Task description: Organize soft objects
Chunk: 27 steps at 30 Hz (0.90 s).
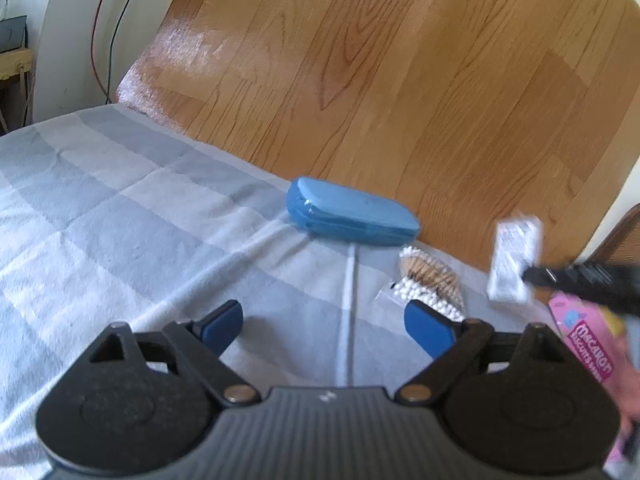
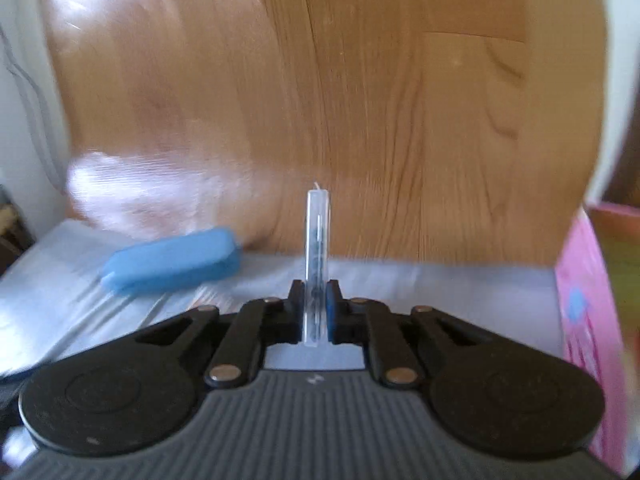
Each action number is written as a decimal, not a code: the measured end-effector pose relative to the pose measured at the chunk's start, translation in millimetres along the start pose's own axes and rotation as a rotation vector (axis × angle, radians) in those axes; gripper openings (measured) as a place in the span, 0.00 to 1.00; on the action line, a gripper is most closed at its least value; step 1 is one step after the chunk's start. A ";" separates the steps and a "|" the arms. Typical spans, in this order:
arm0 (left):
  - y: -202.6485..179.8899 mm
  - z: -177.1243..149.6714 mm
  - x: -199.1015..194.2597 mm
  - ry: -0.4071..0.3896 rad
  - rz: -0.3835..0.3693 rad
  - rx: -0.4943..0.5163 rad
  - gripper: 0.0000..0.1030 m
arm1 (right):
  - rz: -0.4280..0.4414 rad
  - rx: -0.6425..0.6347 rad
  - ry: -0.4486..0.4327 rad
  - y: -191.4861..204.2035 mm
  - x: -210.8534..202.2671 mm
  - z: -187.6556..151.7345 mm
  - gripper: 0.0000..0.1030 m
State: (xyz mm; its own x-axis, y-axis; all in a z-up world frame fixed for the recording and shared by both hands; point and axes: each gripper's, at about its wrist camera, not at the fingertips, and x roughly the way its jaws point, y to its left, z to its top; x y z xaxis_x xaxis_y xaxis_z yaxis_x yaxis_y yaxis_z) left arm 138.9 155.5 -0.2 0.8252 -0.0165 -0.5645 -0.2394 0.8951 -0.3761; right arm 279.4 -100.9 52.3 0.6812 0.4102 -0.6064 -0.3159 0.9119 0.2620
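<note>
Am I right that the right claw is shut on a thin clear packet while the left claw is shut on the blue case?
Not quite. The left claw is open and empty; the blue case lies on the cloth ahead, as the left wrist view shows. The right claw is shut on the thin clear packet.

Setting: home room
Floor: wood-grain laminate (image 1: 380, 60), 12 o'clock
Surface: checked grey-blue bedspread (image 1: 120, 208), 9 o'clock
Wall: cables (image 1: 102, 32), 11 o'clock
</note>
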 end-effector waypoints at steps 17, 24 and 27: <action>-123.5 -59.7 -43.3 0.116 -0.442 0.371 0.89 | 0.025 0.240 0.007 -99.9 -219.7 -201.0 0.37; -200.6 -103.7 -45.1 0.267 -0.574 0.476 0.89 | -0.091 0.063 -0.048 -83.1 -219.5 -224.6 0.54; -228.1 -124.5 -40.6 0.308 -0.588 0.558 0.89 | -0.092 -0.008 -0.068 -75.0 -216.4 -225.7 0.62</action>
State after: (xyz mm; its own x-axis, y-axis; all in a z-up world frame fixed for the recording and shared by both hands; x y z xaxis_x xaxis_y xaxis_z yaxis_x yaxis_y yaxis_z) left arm 96.4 -103.5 17.0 0.5419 -0.5931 -0.5955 0.5352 0.7898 -0.2996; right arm 6.7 -261.0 -5.6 0.7511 0.3246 -0.5749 -0.2546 0.9458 0.2014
